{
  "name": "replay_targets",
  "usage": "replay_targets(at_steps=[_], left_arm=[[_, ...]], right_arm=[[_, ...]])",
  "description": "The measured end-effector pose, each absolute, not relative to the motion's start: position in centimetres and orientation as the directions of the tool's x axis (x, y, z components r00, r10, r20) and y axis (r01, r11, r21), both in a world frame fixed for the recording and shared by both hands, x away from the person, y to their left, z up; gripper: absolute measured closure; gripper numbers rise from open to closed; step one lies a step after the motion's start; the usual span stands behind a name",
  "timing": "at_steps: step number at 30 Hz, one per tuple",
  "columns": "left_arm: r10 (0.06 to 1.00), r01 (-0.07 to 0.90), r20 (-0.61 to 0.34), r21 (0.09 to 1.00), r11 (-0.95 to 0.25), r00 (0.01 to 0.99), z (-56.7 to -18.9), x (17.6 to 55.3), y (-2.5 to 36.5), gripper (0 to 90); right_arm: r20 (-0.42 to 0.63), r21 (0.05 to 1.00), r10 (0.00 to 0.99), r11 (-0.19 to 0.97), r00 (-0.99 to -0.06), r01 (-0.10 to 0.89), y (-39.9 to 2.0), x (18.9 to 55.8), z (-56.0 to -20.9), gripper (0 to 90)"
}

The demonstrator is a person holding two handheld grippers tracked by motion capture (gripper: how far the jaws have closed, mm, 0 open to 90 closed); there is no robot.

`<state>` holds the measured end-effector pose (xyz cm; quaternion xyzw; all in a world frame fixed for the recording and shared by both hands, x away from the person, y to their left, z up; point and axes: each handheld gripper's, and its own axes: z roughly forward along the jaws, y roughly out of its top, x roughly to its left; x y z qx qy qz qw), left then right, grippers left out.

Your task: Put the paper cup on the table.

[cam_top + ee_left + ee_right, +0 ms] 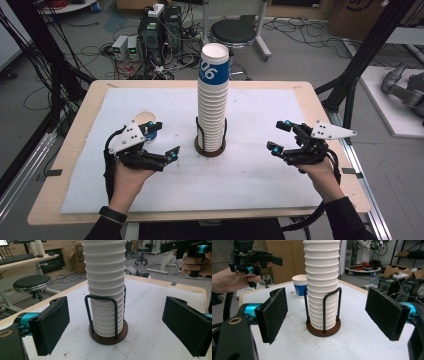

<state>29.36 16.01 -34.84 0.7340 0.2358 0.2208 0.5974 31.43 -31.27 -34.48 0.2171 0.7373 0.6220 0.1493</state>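
A tall stack of white ribbed paper cups (pixel 213 100), the top one with a blue band, stands in a black wire holder with a round brown base (pixel 210 149) at the middle of the table. A single white-and-blue cup (pixel 145 120) stands upright to its left, just behind my left gripper (pixel 162 141). That gripper is open and empty, pointing at the stack; its black pads (pixel 53 322) frame the holder (pixel 108 336) from a short way off. My right gripper (pixel 279 136), on the stack's other side, is open and empty, its pads (pixel 274 312) apart from the stack (pixel 322 285).
A white mat (pixel 260 175) covers the wooden table (pixel 60 150). Beyond the far edge are a black stool (pixel 232 31), computer boxes (pixel 155 30) and cables on the floor. Black frame poles (pixel 360 55) rise at the right.
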Motion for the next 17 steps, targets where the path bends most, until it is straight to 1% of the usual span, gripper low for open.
replay_targets(at_steps=[17], left_arm=[[0.615,0.099,0.037,0.978,-0.185,0.788,-35.37,29.54,15.99,7.4]], right_arm=[[0.061,0.98,0.511,0.134,-0.858,0.149,-31.46,31.76,-34.78,18.5]])
